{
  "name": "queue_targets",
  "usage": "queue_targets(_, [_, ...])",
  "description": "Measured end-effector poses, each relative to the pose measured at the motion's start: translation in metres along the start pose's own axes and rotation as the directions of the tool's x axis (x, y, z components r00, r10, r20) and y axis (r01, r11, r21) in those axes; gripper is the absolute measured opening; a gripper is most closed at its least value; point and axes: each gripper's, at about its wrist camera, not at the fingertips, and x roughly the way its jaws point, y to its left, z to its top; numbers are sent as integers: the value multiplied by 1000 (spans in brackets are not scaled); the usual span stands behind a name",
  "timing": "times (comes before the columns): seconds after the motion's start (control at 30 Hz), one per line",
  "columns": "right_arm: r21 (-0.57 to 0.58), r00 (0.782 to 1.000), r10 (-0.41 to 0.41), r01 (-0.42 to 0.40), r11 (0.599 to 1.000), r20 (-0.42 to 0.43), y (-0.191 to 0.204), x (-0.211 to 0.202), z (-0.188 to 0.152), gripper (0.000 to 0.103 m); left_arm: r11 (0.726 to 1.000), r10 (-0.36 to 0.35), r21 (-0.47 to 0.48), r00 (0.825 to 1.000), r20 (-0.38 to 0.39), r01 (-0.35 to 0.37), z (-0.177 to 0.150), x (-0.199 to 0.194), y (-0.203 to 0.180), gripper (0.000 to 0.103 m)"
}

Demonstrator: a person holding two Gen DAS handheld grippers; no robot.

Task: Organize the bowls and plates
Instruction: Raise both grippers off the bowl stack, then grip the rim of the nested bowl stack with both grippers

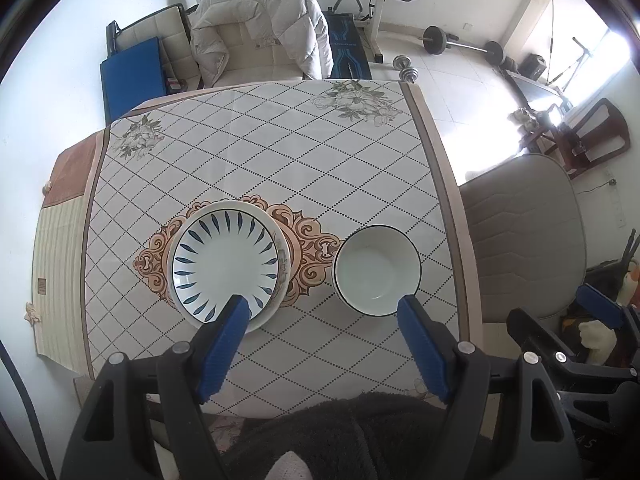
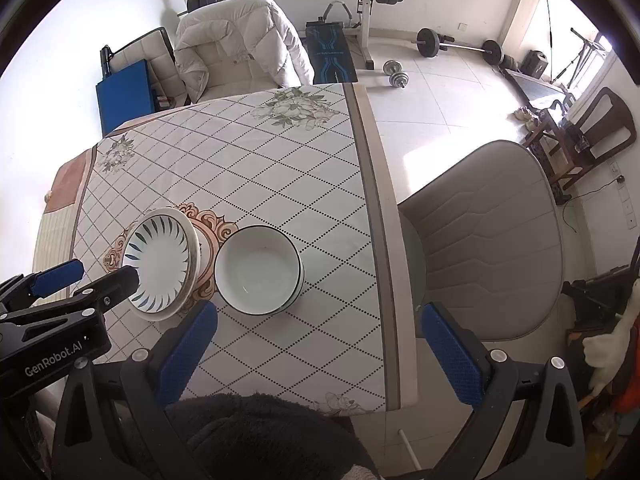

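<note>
A plate with blue leaf marks (image 1: 226,258) (image 2: 158,262) lies on top of a plain white plate in the middle of the table (image 1: 260,152) (image 2: 280,168). To its right stands a white bowl with a dark rim (image 1: 378,270) (image 2: 258,270), nested in another bowl. My left gripper (image 1: 322,308) (image 2: 104,274) hovers above both, open and empty, and points steeply down. My right gripper (image 2: 320,312) is also open and empty, above the table's right edge. One blue finger (image 1: 596,306) of it shows in the left wrist view.
A grey padded chair (image 1: 520,248) (image 2: 488,248) stands close to the table's right edge. A chair draped with a white quilted jacket (image 1: 260,28) (image 2: 236,36) is at the far side. Weights lie on the floor behind. Dark fuzzy fabric (image 1: 340,432) fills the near bottom.
</note>
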Motion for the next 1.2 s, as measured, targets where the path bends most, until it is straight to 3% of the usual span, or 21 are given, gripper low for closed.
queue_targets(0.5, [72, 996, 72, -68, 995, -51, -10, 27, -1, 103, 1000, 4, 28, 1000, -9, -4, 1, 10, -3, 76])
queue_targets(0.67, [125, 984, 163, -154, 980, -67, -30, 70, 9, 103, 999, 7, 48, 1000, -28, -5, 17, 44, 4, 76])
queue_targets(0.77, [201, 955, 290, -271, 941, -69, -46, 106, 13, 103, 998, -27, 47, 996, -84, 31, 32, 76, 13, 76])
queue_targets(0.93, [237, 917, 359, -315, 919, -173, -57, 177, 15, 103, 992, -93, 65, 977, -194, 108, 56, 129, 17, 75])
queue_targets(1.07, [220, 905, 344, -293, 930, -251, -54, 224, 11, 103, 970, -163, 122, 936, -311, 209, 71, 171, 2, 75])
queue_targets(1.2, [237, 886, 341, -275, 932, -314, -53, 260, 6, 103, 949, -152, 201, 910, -387, 244, 79, 205, -16, 75])
